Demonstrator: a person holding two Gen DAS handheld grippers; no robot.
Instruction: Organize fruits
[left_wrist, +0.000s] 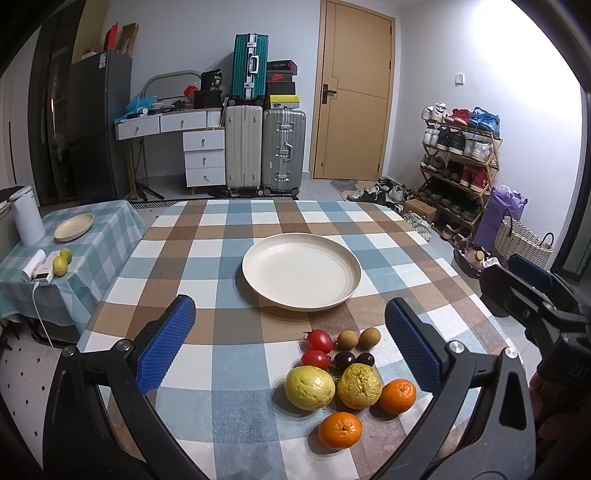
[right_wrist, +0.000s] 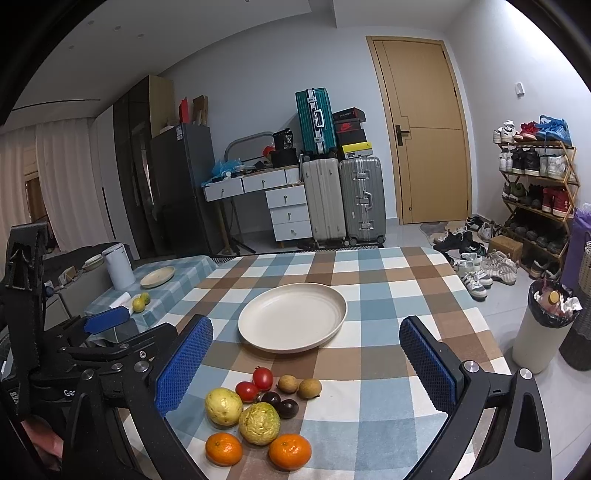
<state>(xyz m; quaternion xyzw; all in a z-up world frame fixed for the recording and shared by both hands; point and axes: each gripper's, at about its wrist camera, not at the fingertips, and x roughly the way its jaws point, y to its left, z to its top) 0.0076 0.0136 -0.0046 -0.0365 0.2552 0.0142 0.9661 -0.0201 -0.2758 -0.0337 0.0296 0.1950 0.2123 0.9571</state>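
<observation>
Few words could be read. A black bag (right_wrist: 284, 140) on the white desk (right_wrist: 258, 182), just left of the teal suitcase (right_wrist: 316, 120), showed the number "36" in white. A red shoe box (right_wrist: 346, 127), right of the teal suitcase, carried a Nike swoosh sign. The letters "Ge" stood in white on the left gripper (right_wrist: 74, 393). The black box (right_wrist: 347, 114) on top of the red shoe box had white letters too small to read.

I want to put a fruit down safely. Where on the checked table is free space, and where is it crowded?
The plate is bare inside. The cloth is free left of the plate and beyond it. It is crowded near the front edge, where tomatoes, guavas and oranges cluster.
</observation>
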